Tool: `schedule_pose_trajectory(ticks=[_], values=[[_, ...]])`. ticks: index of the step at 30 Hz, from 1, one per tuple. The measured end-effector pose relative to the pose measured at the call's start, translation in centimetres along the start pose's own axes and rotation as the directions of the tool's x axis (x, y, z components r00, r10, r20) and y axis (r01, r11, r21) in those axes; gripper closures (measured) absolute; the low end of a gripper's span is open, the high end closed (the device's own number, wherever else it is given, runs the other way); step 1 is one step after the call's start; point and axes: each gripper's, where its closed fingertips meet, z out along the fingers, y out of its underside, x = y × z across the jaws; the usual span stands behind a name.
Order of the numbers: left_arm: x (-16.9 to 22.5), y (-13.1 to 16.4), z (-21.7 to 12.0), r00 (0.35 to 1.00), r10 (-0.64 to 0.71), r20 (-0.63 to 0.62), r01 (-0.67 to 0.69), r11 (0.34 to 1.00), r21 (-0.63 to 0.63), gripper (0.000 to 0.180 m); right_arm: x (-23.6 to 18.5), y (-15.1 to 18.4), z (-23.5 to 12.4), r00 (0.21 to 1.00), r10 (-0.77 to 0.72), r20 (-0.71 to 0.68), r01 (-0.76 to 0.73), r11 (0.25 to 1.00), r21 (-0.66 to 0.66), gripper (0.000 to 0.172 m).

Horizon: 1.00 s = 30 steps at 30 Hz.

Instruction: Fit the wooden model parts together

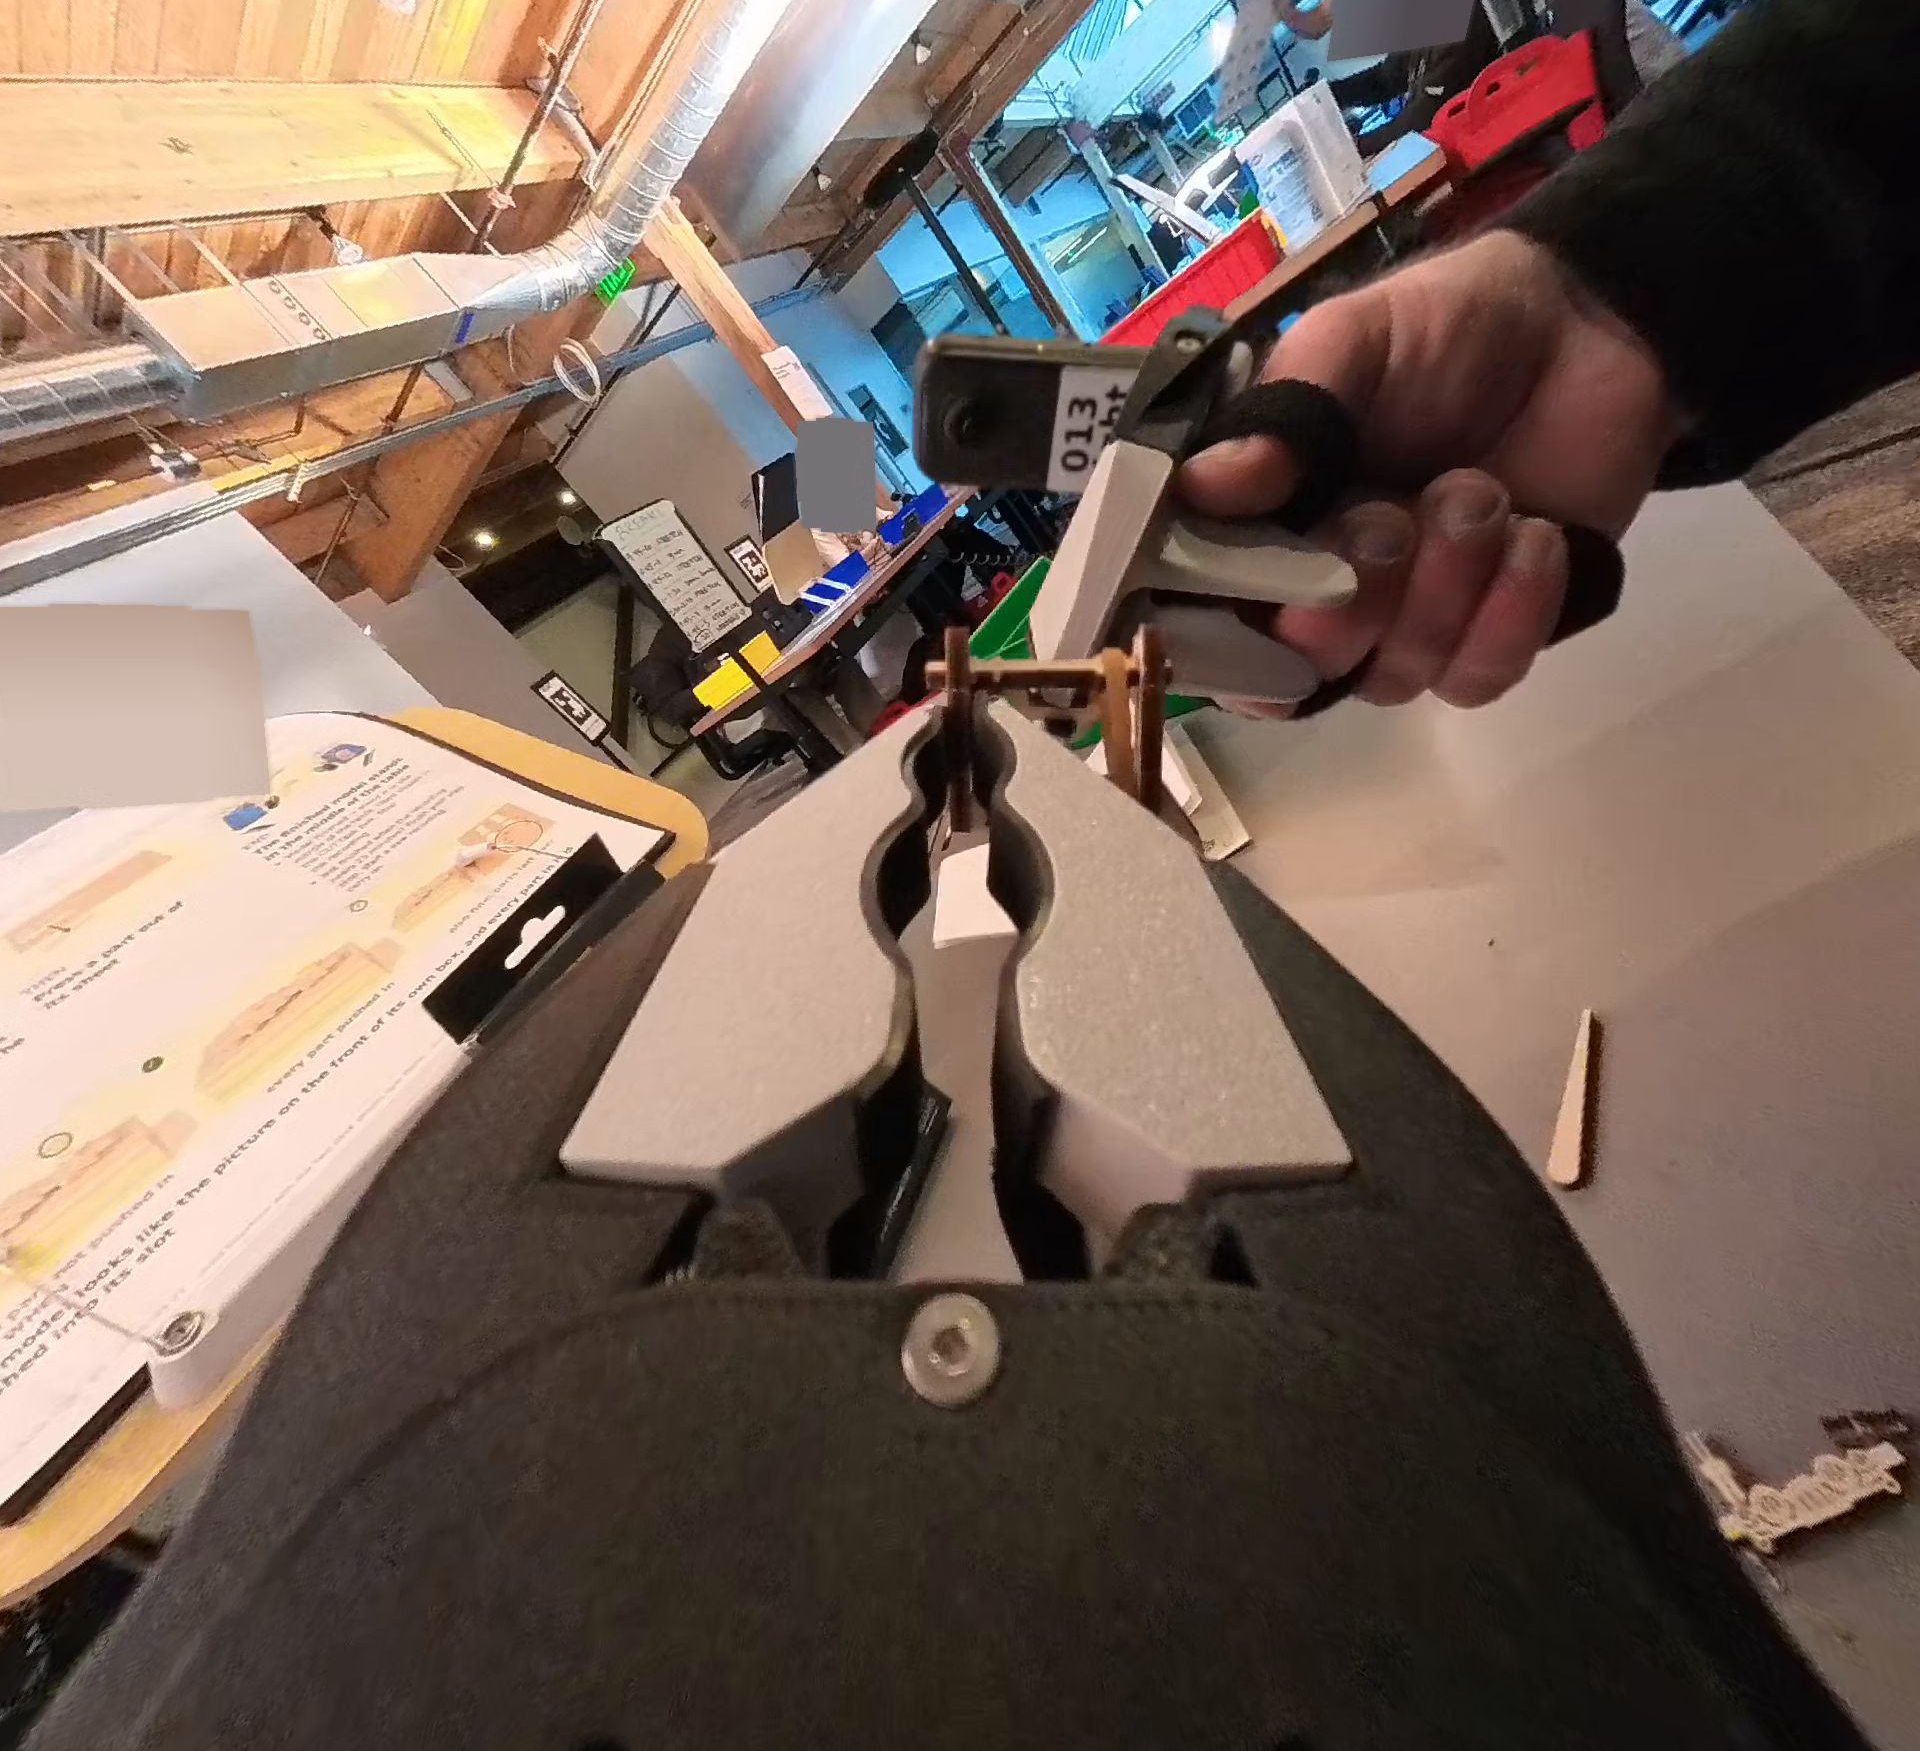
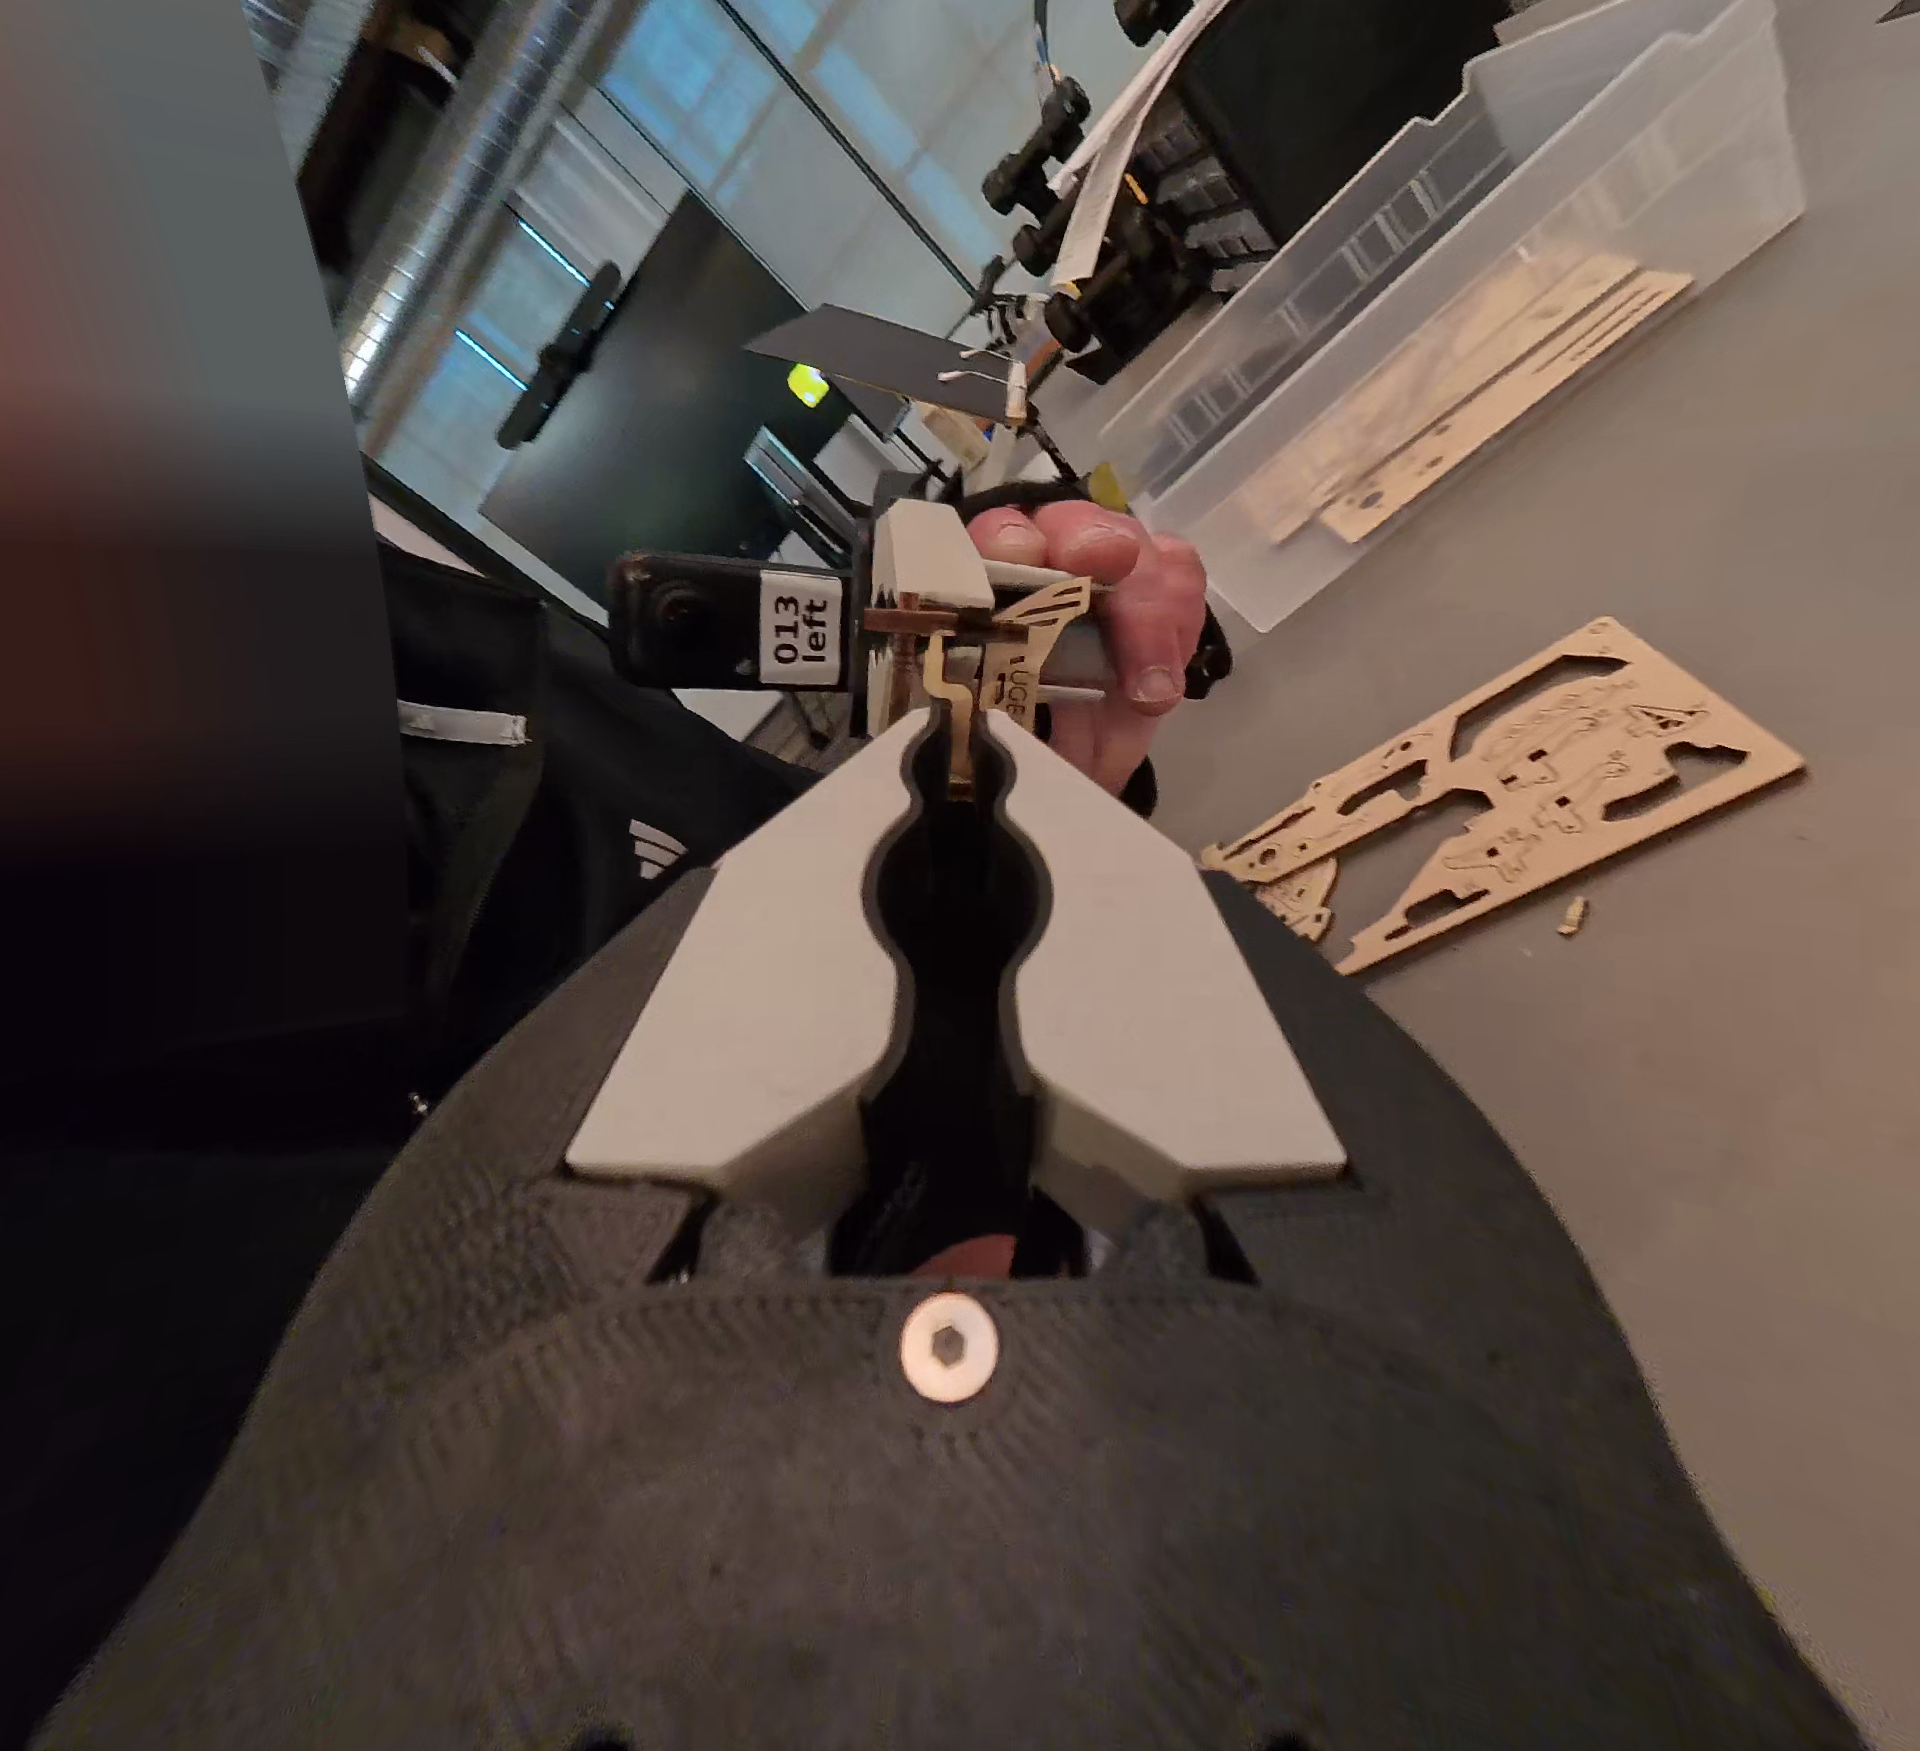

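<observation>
While both tongs, left (image 1: pixel 961 766) and right (image 2: pixel 958 745), clamp the wooden assembly (image 1: pixel 1049 683), I press squarely, without twisting.

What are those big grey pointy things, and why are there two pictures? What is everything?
A person holds a pinching tool in each hand, and each tool carries a camera looking along its two grey fingers. So one picture comes from the left gripper, the other from the right gripper. Each one also shows the other tool and the hand holding it. Both grippers are squeezed shut on a small wooden model, each gripping a thin wooden piece of it, held up between them above the grey table. On the table lie a wooden sheet with pieces punched out, a clear plastic bin, a loose wooden stick and an instruction page.
</observation>
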Motion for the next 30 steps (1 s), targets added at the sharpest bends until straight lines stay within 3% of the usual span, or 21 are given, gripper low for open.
schedule_pose_trajectory(ticks=[15, 30], values=[[0.7, -0.5, 0.0, 0.999, -0.003, -0.046, 0.004, 1.0, 0.02, 0.18, -0.6, 0.4, 0.0, 0.98, 0.14, 0.142, -0.144, 0.989, 0.022, 0.171], [0.9, -1.0, -0.5, 0.993, -0.052, -0.107, 0.058, 0.997, 0.05, 0.179, -1.3, 0.6, 0.4, 0.955, 0.181, 0.236, -0.193, 0.981, 0.028, 0.17]])
